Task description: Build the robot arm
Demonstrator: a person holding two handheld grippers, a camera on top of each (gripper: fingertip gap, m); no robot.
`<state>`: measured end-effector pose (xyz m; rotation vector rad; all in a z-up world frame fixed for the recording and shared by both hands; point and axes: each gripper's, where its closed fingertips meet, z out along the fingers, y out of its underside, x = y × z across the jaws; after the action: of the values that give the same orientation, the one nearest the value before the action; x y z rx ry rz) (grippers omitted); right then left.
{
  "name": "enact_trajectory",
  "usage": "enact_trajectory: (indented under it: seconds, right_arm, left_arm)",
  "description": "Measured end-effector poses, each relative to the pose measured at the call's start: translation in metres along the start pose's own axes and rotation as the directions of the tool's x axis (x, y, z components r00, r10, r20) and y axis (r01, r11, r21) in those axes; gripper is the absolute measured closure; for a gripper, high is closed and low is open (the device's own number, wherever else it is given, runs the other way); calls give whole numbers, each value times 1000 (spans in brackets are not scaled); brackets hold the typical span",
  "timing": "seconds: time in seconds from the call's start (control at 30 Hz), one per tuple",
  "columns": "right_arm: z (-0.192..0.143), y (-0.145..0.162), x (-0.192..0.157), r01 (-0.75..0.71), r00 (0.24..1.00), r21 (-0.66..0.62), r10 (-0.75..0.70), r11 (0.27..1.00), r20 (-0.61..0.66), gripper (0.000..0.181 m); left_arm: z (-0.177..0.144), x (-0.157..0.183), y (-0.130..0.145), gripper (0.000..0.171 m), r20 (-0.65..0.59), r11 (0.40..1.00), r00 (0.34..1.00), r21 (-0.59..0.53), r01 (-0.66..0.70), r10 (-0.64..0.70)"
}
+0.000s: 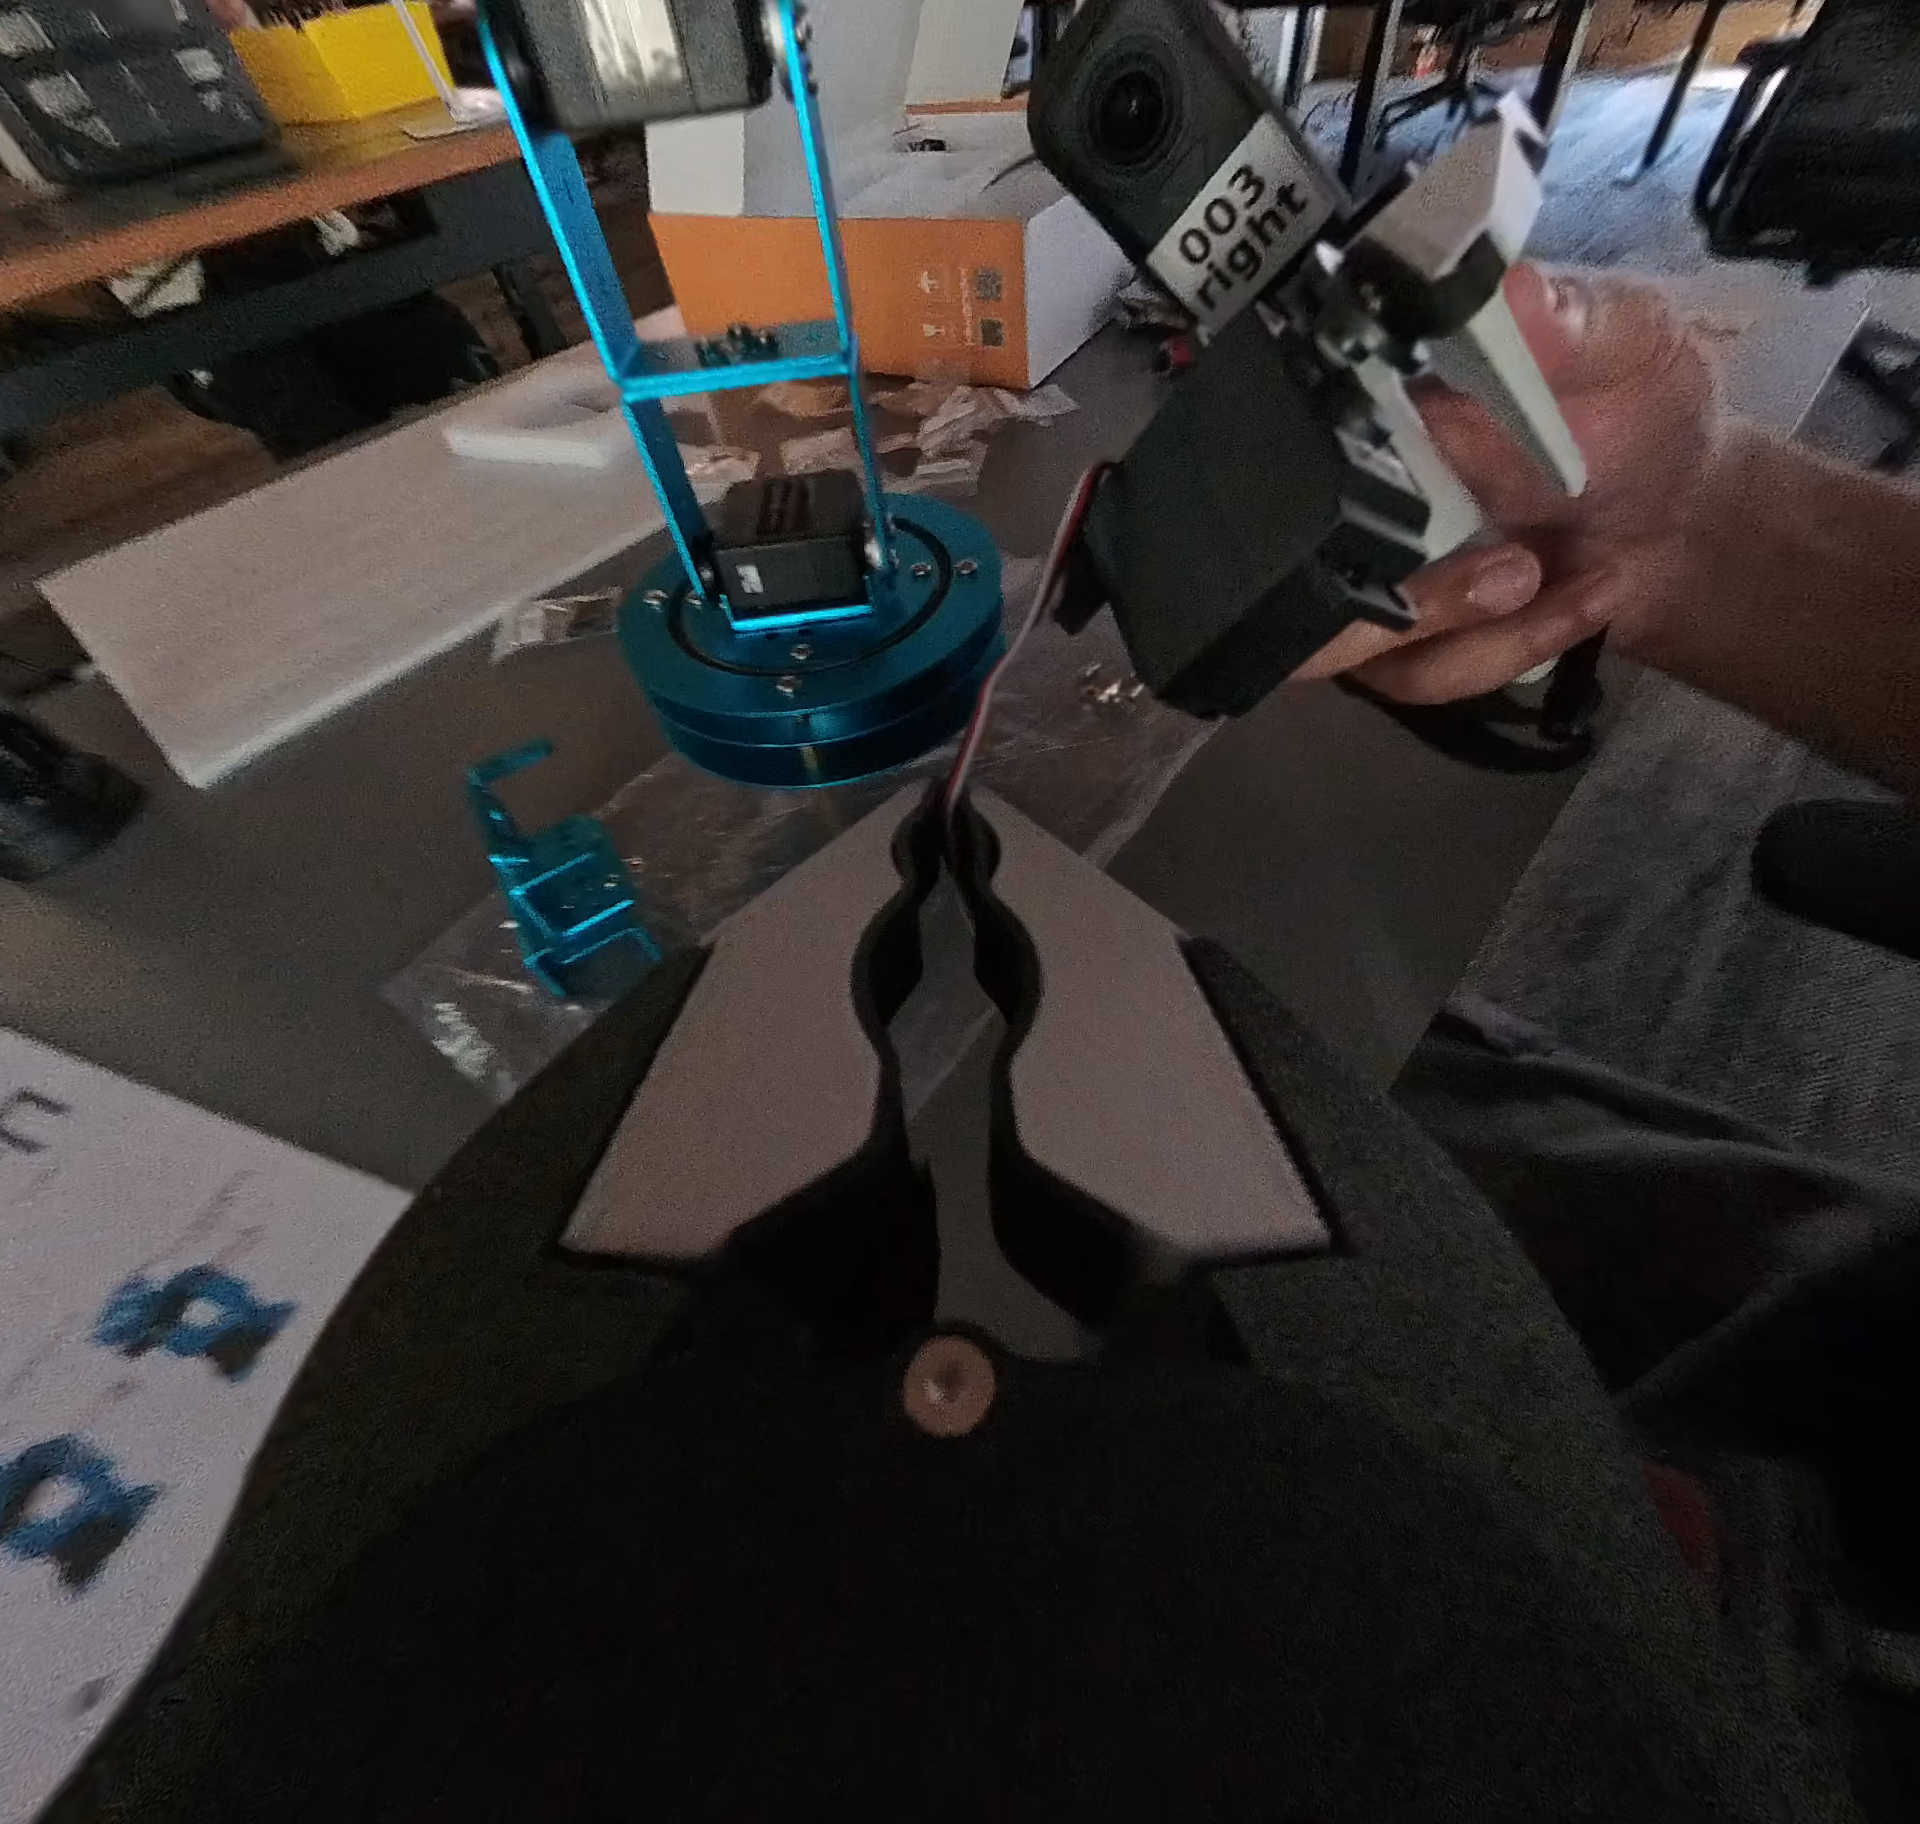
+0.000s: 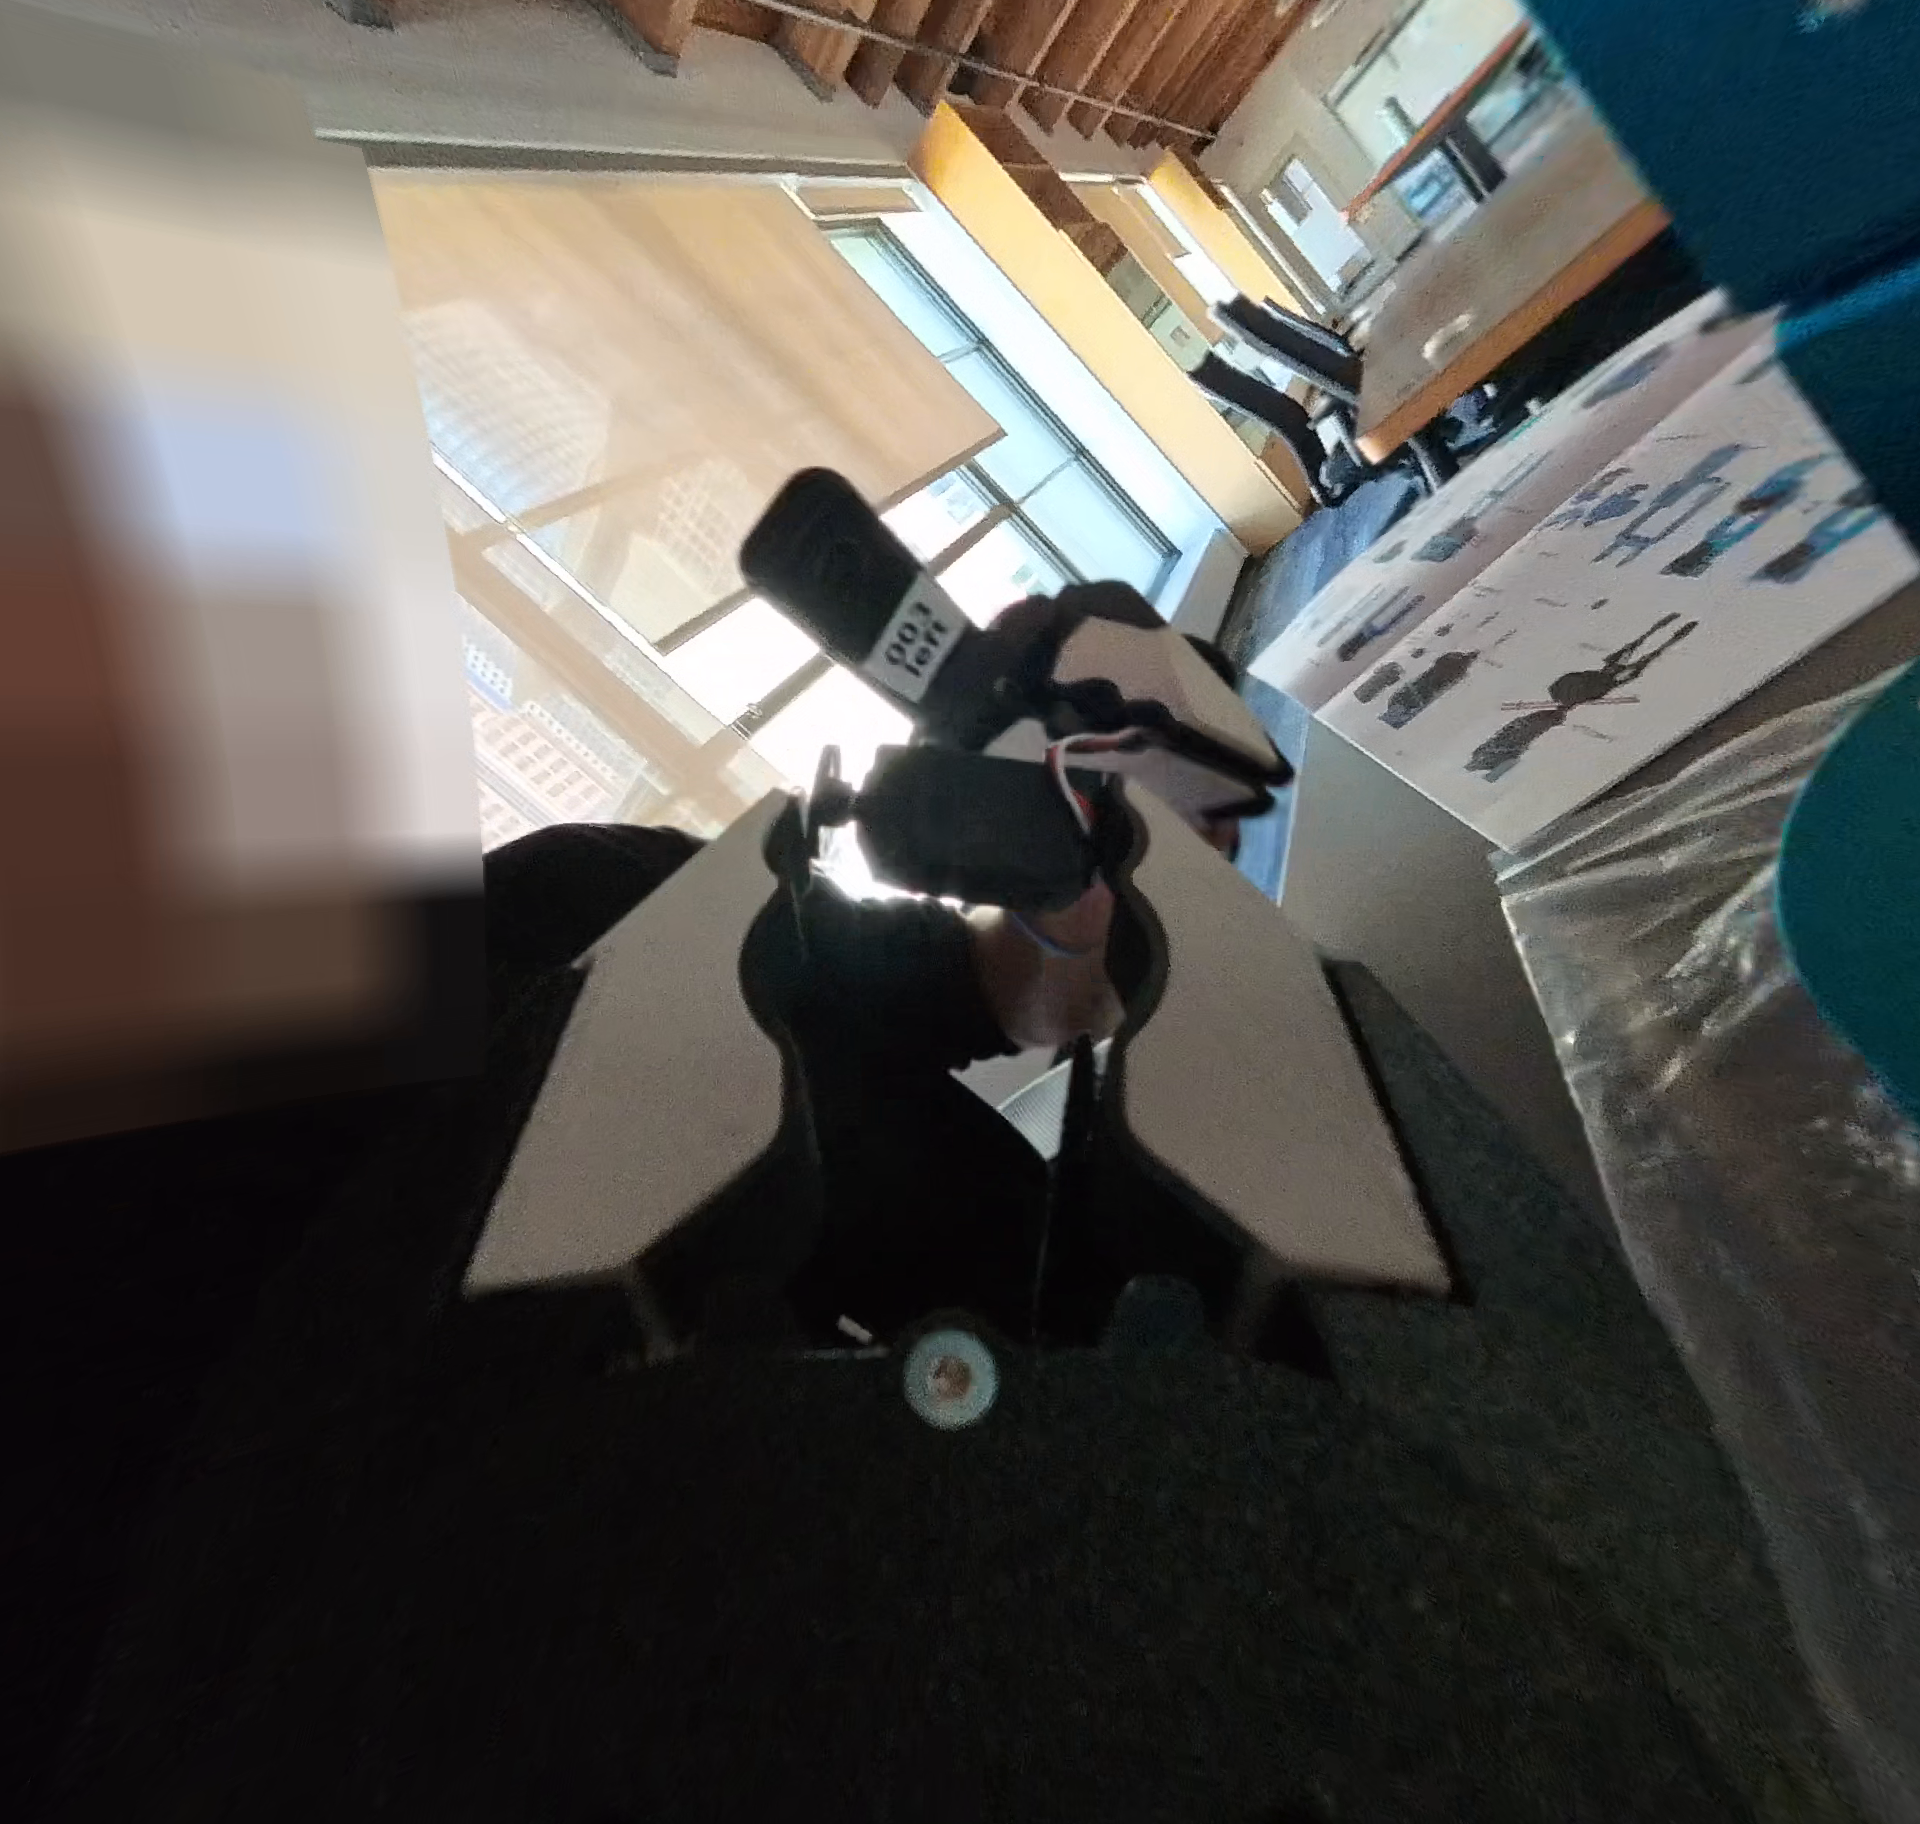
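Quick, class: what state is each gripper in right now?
Left gripper: shut on a thin cable.
Right gripper: open, jaws well apart, nothing clearly gripped.

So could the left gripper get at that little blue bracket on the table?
Probably: the blue bracket lies unblocked beside the left gripper, though its jaws are pinched on a wire.

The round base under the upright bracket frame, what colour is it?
Metallic blue; the round base shows best in the left wrist view.
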<state>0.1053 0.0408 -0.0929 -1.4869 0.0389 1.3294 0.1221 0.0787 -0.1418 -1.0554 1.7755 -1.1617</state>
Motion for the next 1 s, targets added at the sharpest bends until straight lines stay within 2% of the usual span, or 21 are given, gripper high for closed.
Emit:
enact_trajectory:
  seconds: [0.03, 0.1, 0.2, 0.23, 0.27, 0.37, 0.4, 0.47, 0.5, 0.53, 0.6, 0.67, 0.73, 0.77, 0.83, 0.93, 0.97, 1.0]
  right_arm:
    - [0, 3, 4, 16, 999, -27, -17, 1000, -43, 126]
    - [4, 8, 3, 60, 995, -82, -66, 995, -76, 127]
    - [16, 9, -3, 127, 985, -148, -142, 981, -96, 127]
    - [19, 11, -3, 156, 979, -176, -176, 972, -103, 127]
    - [23, 12, -5, 173, 975, -194, -196, 966, -107, 127]
    - [34, 16, -8, 170, 978, -209, -191, 963, -86, 127]
    - [38, 20, -4, 155, 980, -225, -179, 962, -90, 127]
    - [49, 31, 3, 101, 991, -249, -121, 963, -64, 126]
    - [57, 36, 5, 69, 996, -248, -82, 966, -39, 127]
    - [67, 41, 8, 37, 999, -253, -41, 967, -9, 127]
    - [89, 46, 11, -10, 999, -236, 22, 972, 47, 127]
    - [104, 41, 11, -48, 993, -183, 67, 982, 97, 127]
    - [107, 31, 16, -68, 992, -107, 79, 992, 103, 127]
    - [105, 26, 20, -84, 992, -69, 90, 994, 93, 127]
    - [99, 20, 28, -109, 991, -23, 110, 994, 74, 127]
    - [96, 22, 38, -106, 994, -7, 106, 994, 33, 127]
    - [97, 23, 40, -115, 993, -8, 115, 993, 30, 127]
    - [99, 24, 39, -135, 990, -11, 135, 991, 44, 127]
  left_arm:
    - [-11, -9, -4, 171, 49, 996, 995, -22, -91, 92]
    - [-34, -28, -14, 171, 151, 953, 942, -95, -287, 298]
    - [-66, -55, -32, 168, 241, 823, 791, -249, -510, 563]
    - [-76, -65, -37, 171, 260, 774, 733, -302, -557, 629]
    - [-84, -73, -40, 169, 258, 735, 693, -339, -588, 673]
    - [-93, -82, -37, 170, 180, 702, 695, -374, -606, 696]
    - [-94, -92, -38, 171, 181, 679, 672, -398, -617, 718]
    - [-89, -111, -46, 169, 169, 602, 597, -437, -668, 784]
    - [-82, -118, -53, 167, 155, 581, 577, -432, -690, 801]
    - [-71, -121, -59, 166, 130, 582, 588, -417, -698, 799]
    - [-45, -121, -63, 162, 64, 637, 669, -385, -668, 740]
    - [-29, -128, -50, 149, -3, 671, 744, -431, -603, 668]
    - [-29, -132, -25, 131, -66, 703, 820, -478, -527, 569]
    - [-33, -131, -13, 124, -93, 739, 862, -474, -478, 498]
    - [-47, -127, 4, 123, -134, 828, 939, -444, -343, 317]
    - [-81, -132, 12, 119, -146, 929, 988, -356, -101, 52]
    - [-93, -131, 11, 119, -178, 951, 982, -310, 6, -65]
    - [-106, -123, 8, 120, -258, 953, 945, -274, 129, -202]
